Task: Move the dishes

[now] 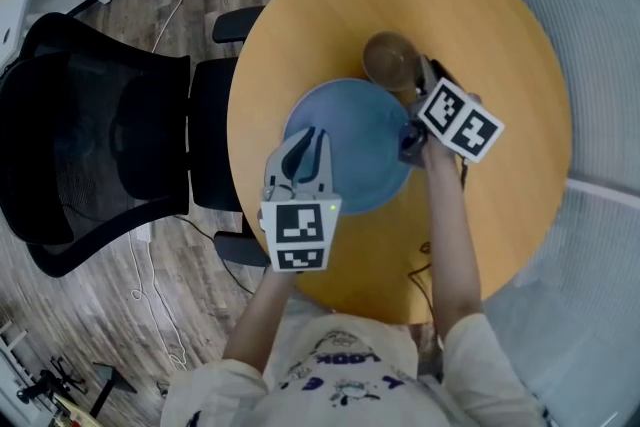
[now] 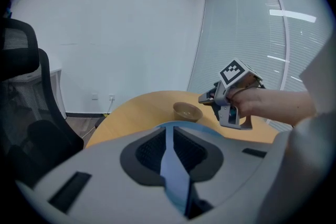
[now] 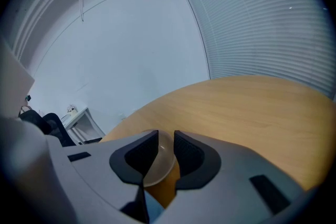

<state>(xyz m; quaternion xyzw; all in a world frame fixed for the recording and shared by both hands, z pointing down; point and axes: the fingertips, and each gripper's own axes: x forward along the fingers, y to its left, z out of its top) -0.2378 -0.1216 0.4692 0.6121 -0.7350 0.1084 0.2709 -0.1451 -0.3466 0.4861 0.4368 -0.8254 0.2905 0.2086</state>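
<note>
Pinching the rim of the blue plate (image 1: 365, 130) is the left gripper (image 1: 305, 143), and the right gripper (image 3: 160, 152) squeezes the edge of the brown bowl (image 1: 390, 58). Both dishes look empty.

Office: black mesh chair (image 1: 100, 145), round wooden table (image 1: 500, 35), window blinds (image 3: 262, 23).

Matt blue plate (image 1: 360, 130), smooth wooden table (image 1: 500, 35)

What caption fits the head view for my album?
Left gripper clamps the round blue plate, right gripper clamps the small brown bowl, at a round wooden table.
</note>
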